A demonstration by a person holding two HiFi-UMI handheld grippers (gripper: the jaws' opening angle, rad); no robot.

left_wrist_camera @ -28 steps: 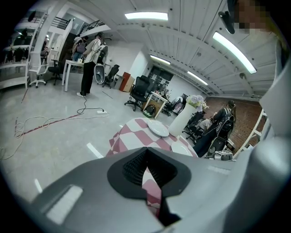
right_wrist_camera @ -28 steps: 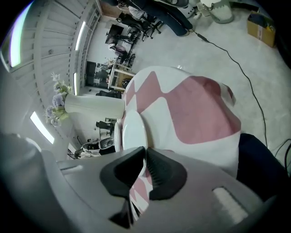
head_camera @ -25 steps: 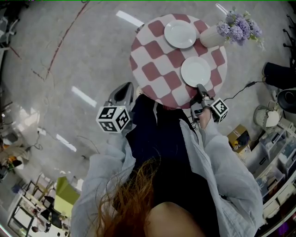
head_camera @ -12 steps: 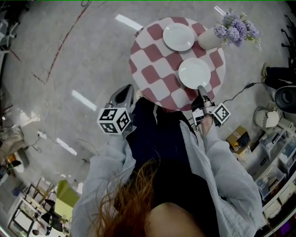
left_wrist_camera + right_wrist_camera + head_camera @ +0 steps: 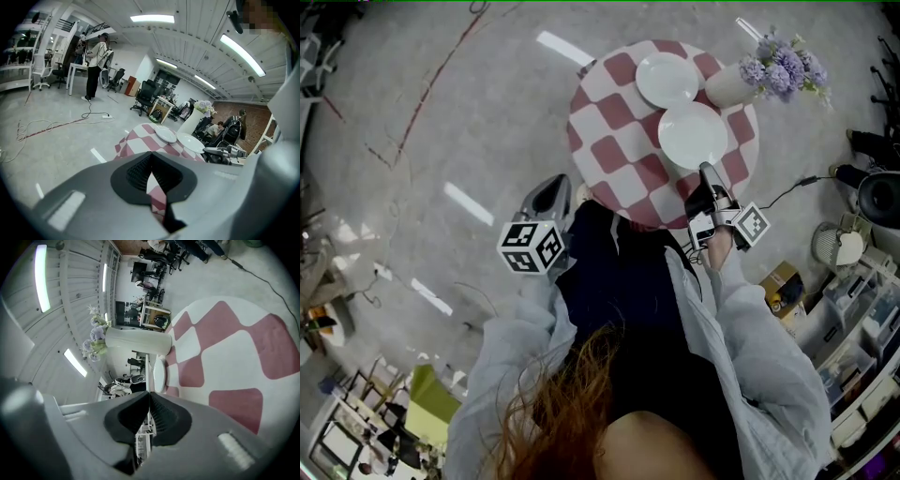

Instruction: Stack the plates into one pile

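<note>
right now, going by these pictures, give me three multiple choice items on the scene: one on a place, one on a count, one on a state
1. Where does the vase stand?
A. on the floor
B. on the table, beside the far plate
C. on a chair

2. How many plates show in the head view?
A. two
B. one
C. four

3. What is the right gripper doing?
A. open over the floor
B. shut on the vase
C. shut on the rim of the near plate

Answers:
1 B: it sits at the tabletop's edge next to that plate.
2 A: only two white plates are visible.
3 C: the right gripper view shows the thin rim between its closed jaws.
</note>
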